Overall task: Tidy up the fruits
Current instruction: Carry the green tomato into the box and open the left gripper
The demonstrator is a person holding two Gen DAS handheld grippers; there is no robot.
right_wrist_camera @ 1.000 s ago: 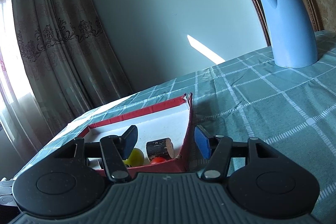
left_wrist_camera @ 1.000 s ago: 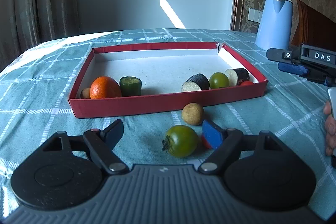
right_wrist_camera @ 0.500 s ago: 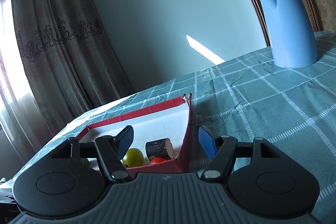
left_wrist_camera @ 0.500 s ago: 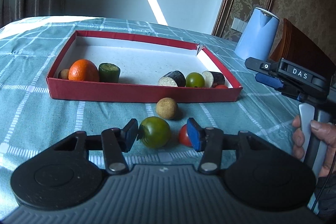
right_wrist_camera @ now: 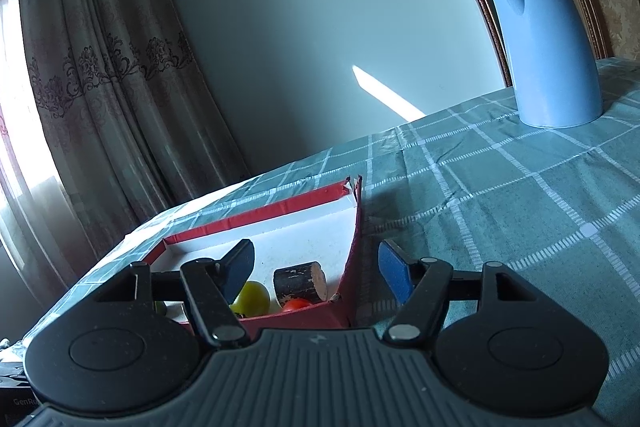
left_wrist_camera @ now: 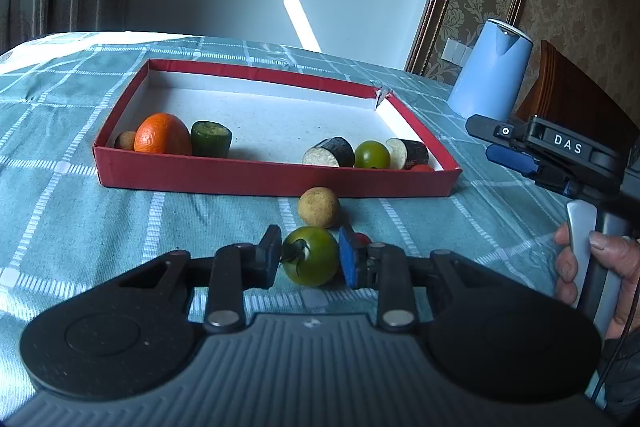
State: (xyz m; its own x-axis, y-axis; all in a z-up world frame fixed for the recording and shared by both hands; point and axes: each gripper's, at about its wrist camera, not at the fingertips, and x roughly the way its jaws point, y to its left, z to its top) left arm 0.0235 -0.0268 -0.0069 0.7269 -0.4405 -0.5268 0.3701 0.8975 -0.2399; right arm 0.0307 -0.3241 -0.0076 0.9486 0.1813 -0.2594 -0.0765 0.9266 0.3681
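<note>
Left wrist view: left gripper (left_wrist_camera: 309, 259) closed on green tomato (left_wrist_camera: 311, 261), near side of counter (left_wrist_camera: 80, 219).
Red tray (left_wrist_camera: 276, 179): just beyond, holding orange (left_wrist_camera: 162, 139).
Right gripper (right_wrist_camera: 316, 269): open, empty, at tray's right wall.

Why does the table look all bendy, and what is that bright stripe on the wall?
Left wrist view: the fisheye lens curves the tablecloth and red tray; the stripe is a sunbeam on the wall. Right wrist view: the blue kettle leans from the same bending, and the curtain glares white at the left edge.
</note>
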